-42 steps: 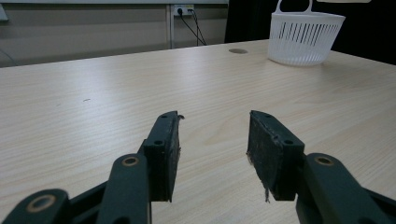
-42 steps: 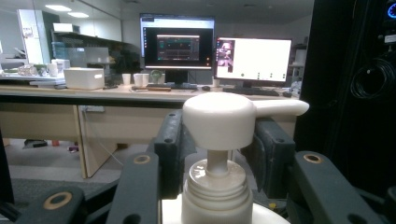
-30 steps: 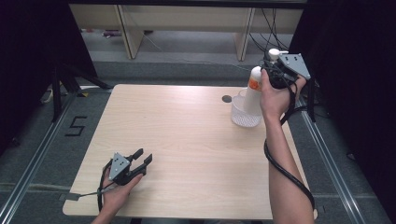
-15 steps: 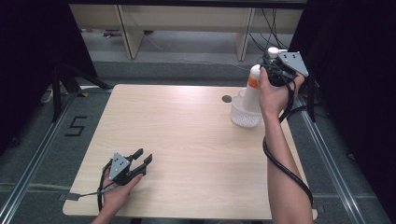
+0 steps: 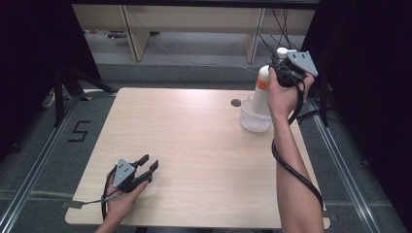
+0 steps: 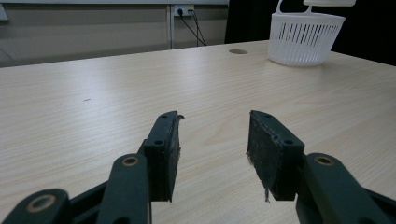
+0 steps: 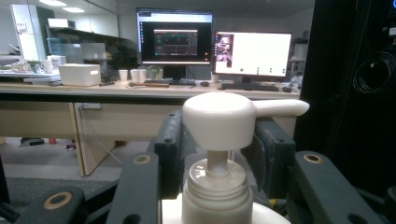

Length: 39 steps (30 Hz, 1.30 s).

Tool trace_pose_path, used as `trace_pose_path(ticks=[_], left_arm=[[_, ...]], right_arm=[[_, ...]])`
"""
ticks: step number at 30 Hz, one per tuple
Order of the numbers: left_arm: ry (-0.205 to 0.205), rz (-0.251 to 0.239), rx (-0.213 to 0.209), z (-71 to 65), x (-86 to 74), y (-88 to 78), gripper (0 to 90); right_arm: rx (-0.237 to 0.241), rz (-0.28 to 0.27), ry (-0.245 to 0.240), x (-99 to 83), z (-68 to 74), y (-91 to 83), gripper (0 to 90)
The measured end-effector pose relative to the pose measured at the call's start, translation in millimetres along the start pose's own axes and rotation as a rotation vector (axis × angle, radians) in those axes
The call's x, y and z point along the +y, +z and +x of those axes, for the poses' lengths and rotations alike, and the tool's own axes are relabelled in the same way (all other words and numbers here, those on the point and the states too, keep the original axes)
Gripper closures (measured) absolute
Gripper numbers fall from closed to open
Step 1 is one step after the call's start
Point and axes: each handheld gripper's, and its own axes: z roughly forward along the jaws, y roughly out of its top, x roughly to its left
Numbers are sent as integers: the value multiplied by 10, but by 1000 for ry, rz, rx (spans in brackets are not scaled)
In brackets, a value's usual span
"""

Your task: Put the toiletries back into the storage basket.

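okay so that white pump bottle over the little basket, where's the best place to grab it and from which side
Grip the pump bottle high, at the collar just under its pump head, coming in level from the side. It stands upright, and the wide head overhangs the narrow stem, which should stop it slipping down. That is how the right gripper has it now, one finger on each side, with the bottle's lower end at the white basket.

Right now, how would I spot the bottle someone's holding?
Look to the far right corner of the wooden table, where a white slatted basket sits. The pump bottle stands in it, gripped near its top by the right gripper. It is white, with an orange label and a spouted pump head.
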Motion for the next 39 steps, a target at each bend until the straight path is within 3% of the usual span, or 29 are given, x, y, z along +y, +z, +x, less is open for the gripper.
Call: trace_pose_path(ticks=[39], left_arm=[[0, 1, 1, 0, 0, 1, 528]], right_arm=[[-3, 59, -7, -166, -5, 156, 601]])
